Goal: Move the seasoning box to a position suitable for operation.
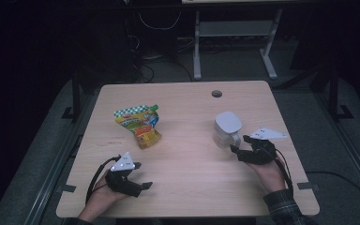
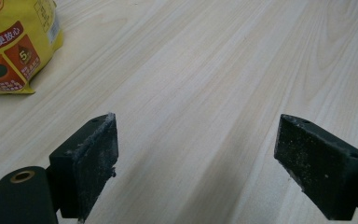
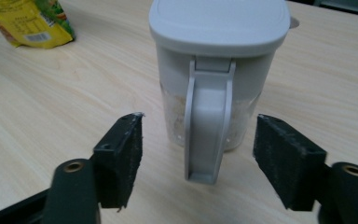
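Observation:
A clear jug with a grey lid (image 1: 227,129) (image 3: 219,70) stands right of the table's middle, its grey handle (image 3: 208,130) turned toward my right gripper (image 1: 241,144) (image 3: 199,161). That gripper is open, one jaw on each side of the handle and not touching it. A yellow and green snack pouch (image 1: 140,124) (image 2: 9,46) (image 3: 30,21) lies flat at the left middle. My left gripper (image 1: 141,176) (image 2: 196,163) is open over bare wood near the front left, below and right of the pouch.
The light wooden table (image 1: 187,197) has a round cable hole (image 1: 216,93) near its far edge. Bare wood lies between pouch and jug. Beyond the table stand a white desk frame (image 1: 234,37) and loose cables on a dark floor.

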